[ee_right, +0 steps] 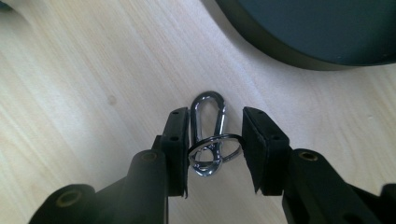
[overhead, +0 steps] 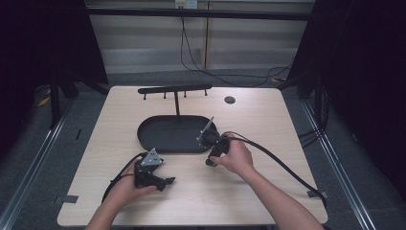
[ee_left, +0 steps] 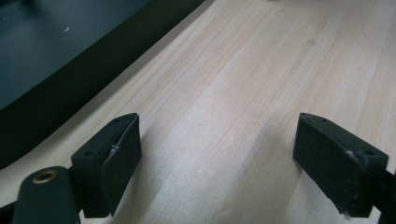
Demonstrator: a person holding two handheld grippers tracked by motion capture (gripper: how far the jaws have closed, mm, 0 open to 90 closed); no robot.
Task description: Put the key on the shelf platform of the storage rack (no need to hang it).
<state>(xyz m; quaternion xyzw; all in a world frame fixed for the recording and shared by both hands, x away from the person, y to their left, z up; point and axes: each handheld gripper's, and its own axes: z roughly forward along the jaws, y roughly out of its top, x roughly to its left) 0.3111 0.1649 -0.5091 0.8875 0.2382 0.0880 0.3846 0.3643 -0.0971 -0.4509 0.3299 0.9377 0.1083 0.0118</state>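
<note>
Chrome-bright metal, one pear-shaped carabiner point(ee_right: 208, 126) with one thin split ring point(ee_right: 215, 148) threaded on it, lying on the pale wood-grain desk point(ee_right: 84, 93) just beside one oval matte-black tray point(ee_right: 322, 32), right claw point(ee_right: 215, 144) clamped on the ring, left claw point(ee_left: 217, 163) apart over bare desk near the tray.

From my remote seat I see a pale wooden table point(overhead: 268, 120) carrying a shallow, oval black tray point(overhead: 163, 139) near its middle. A thin black post rises from the tray's far side to a black crossbar with small pegs point(overhead: 175, 89). A small dark round disc point(overhead: 230, 99) lies near the far right corner.
</note>
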